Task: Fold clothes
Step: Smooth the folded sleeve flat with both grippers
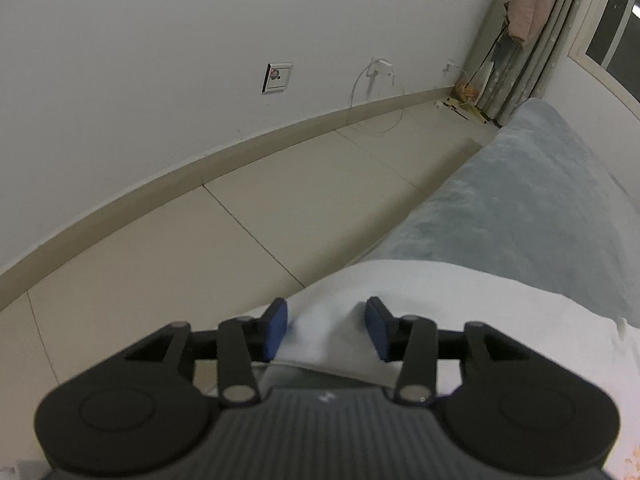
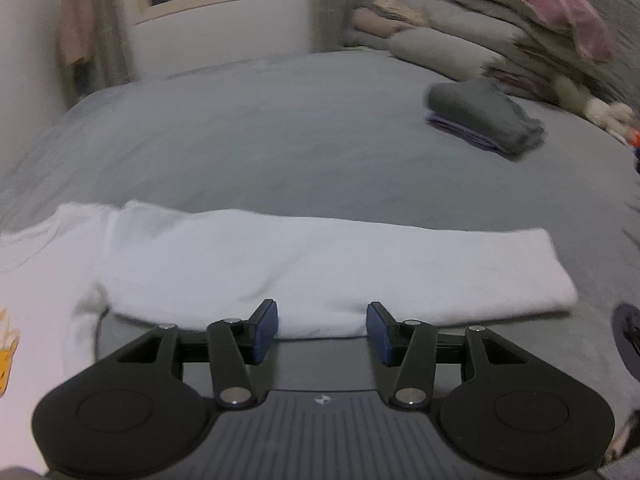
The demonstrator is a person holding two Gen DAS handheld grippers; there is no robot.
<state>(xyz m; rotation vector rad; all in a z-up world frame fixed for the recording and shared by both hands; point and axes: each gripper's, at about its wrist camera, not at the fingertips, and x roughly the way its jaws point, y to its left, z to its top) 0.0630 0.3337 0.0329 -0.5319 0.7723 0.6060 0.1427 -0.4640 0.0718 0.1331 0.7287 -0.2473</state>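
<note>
A white garment (image 2: 320, 264) lies on the grey bed (image 2: 280, 140), its near side folded over into a long band; a yellow print shows at its left edge. My right gripper (image 2: 322, 330) is open at the band's near edge, with the cloth edge between its blue pads (image 2: 266, 332). In the left wrist view the same white garment (image 1: 460, 312) hangs over the bed's edge near the floor. My left gripper (image 1: 327, 328) is open, and a ridge of the white cloth sits between its spread fingers.
A folded pile of grey and purple clothes (image 2: 484, 120) lies at the bed's far right, by stacked pillows and bedding (image 2: 500, 28). Left of the bed is tiled floor (image 1: 220, 248), a wall with a socket (image 1: 277, 77) and cables, and curtains (image 1: 532, 40).
</note>
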